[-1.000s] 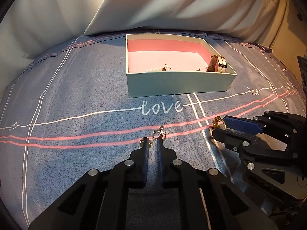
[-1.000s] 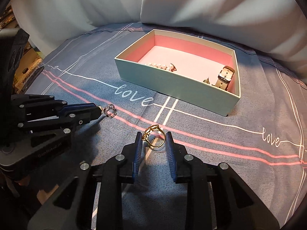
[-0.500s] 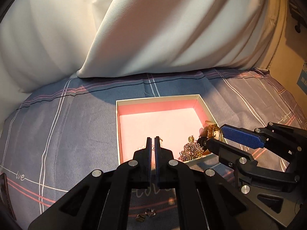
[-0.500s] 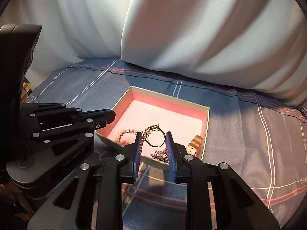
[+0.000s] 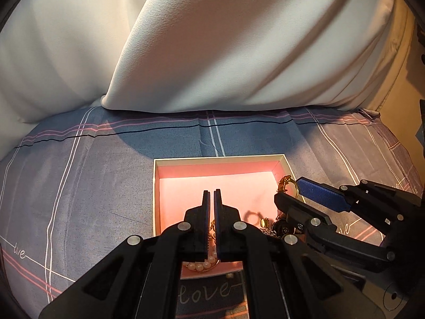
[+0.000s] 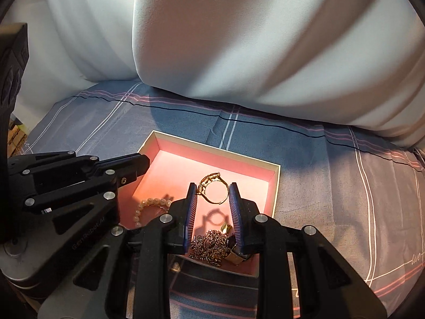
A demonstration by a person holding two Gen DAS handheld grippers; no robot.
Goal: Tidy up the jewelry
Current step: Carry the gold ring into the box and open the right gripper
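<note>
- Behind everything, two big white pillows leaned at the head of the bed.
- Below them spread the grey-blue bedsheet, crossed by white and pink lines, with "love" in script near the lower edge of the left wrist view.
- On the sheet sat an open box with pale walls and a pink lining.
- Over the box's left part hung the left hand-held gripper, its jaws pressed almost together; whether anything was pinched between them could not be told.
- Over the box's right part hung the right hand-held gripper, jaws narrow and clamped on a gold ring held upright above the lining, clear of the floor of the box; the ring's shadow lay on the pink below.
- Inside the box, near its front wall, lay a heap of dark chain, with a watch touching it on the right.
- A pearl bracelet lay in the box's front left part.
</note>
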